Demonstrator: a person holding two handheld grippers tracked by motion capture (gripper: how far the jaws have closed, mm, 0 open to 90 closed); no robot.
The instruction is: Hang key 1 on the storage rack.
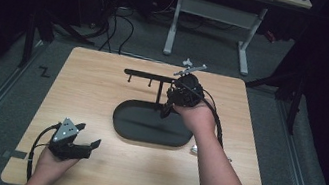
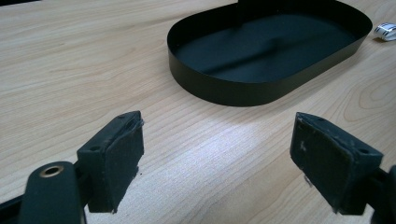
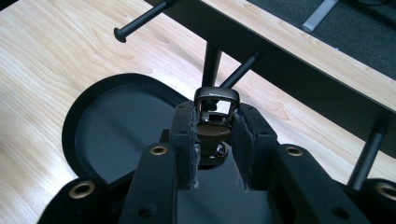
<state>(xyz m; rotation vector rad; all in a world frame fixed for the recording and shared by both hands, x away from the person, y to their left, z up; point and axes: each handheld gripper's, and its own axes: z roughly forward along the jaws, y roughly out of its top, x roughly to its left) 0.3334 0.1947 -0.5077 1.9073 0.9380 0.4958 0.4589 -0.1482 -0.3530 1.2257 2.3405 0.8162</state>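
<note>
Far left, near the front edge of the wooden table (image 1: 88,171): left gripper (image 1: 88,144) in a hand, resting low over bare wood, pointed toward the middle. In the left gripper view, jaws spread wide, nothing between the two pads (image 2: 123,158), only table grain below.

Centre: black oval tray (image 1: 123,116), shallow-walled, dark inside, lying flat on the table. Rising from its far side, a thin black post (image 1: 160,92), topped by a horizontal black bar (image 1: 147,75) with short pegs (image 1: 130,78) hanging off it.

Right of centre: right gripper (image 1: 168,108) in a hand, tipped downward just beside the post, above the right end of the tray. In the right gripper view, jaws drawn narrow and clamped on a small dark metal buckle (image 3: 215,109), its rectangular loop sticking out past the pad tips, a rounded brownish part pinched between them. Buckle held in the air above the tray, close to the post and under the bar; touching or not, cannot tell.

Further right, on the table beside the forearm: a small pale item (image 1: 194,149), too small to make out.
</note>
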